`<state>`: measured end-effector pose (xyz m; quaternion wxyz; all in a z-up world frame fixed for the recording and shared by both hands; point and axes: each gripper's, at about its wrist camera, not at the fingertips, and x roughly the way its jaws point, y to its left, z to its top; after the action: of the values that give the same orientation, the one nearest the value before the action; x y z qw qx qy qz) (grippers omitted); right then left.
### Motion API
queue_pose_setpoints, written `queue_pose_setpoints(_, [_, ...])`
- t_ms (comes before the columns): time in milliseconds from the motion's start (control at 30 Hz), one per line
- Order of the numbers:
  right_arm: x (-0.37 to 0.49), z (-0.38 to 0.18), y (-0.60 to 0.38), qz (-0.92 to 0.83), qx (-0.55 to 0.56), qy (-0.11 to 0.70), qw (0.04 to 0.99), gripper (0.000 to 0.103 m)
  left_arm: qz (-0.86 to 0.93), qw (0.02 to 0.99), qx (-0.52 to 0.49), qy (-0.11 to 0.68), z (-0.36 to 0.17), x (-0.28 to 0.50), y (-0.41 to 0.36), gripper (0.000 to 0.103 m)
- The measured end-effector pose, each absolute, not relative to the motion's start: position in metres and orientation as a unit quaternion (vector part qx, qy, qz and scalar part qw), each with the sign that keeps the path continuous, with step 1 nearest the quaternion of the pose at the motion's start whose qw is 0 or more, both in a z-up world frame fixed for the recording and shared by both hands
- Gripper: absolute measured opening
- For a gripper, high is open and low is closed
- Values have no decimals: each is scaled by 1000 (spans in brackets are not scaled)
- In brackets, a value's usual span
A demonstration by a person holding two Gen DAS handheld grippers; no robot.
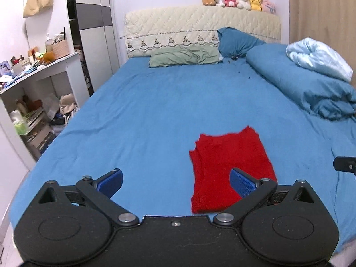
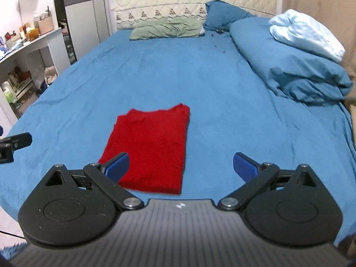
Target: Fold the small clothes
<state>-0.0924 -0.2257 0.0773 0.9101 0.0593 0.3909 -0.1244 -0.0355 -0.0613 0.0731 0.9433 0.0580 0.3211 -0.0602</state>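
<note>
A small red garment (image 1: 231, 166) lies folded into a rectangle on the blue bed sheet (image 1: 155, 111), near the foot of the bed; it also shows in the right wrist view (image 2: 151, 146). My left gripper (image 1: 175, 183) is open and empty, above the sheet, with its right finger over the garment's near left part. My right gripper (image 2: 181, 166) is open and empty, with its left finger over the garment's near left corner. Neither gripper holds the cloth. The right gripper's tip shows at the left wrist view's right edge (image 1: 343, 164).
A rolled blue duvet (image 1: 300, 84) with a pale blue blanket (image 1: 320, 55) lies along the bed's right side. A green pillow (image 1: 184, 55) and a blue pillow (image 1: 238, 40) lie at the headboard. Cluttered white shelves (image 1: 37, 89) stand left of the bed.
</note>
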Motion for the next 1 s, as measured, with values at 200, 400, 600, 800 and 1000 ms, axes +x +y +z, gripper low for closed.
queue_pose_setpoints(200, [-128,72,-212,-125,65,405,903,103,-67,938,46,337,61,-63,-60,103])
queue_pose_setpoints(400, [-147,65,-206,-133,70,414,898,103,-83,936,48,338,58,-79,-67,103])
queue_pose_setpoints(600, [-156,65,-205,-136,69,415,897,103,-86,935,64,338,55,-82,-77,103])
queue_pose_setpoints(800, [-156,65,-204,-136,69,415,897,103,-87,936,61,334,55,-84,-79,103])
queue_pose_setpoints(1000, [-158,65,-204,-136,68,415,897,103,-82,937,63,332,55,-85,-78,103])
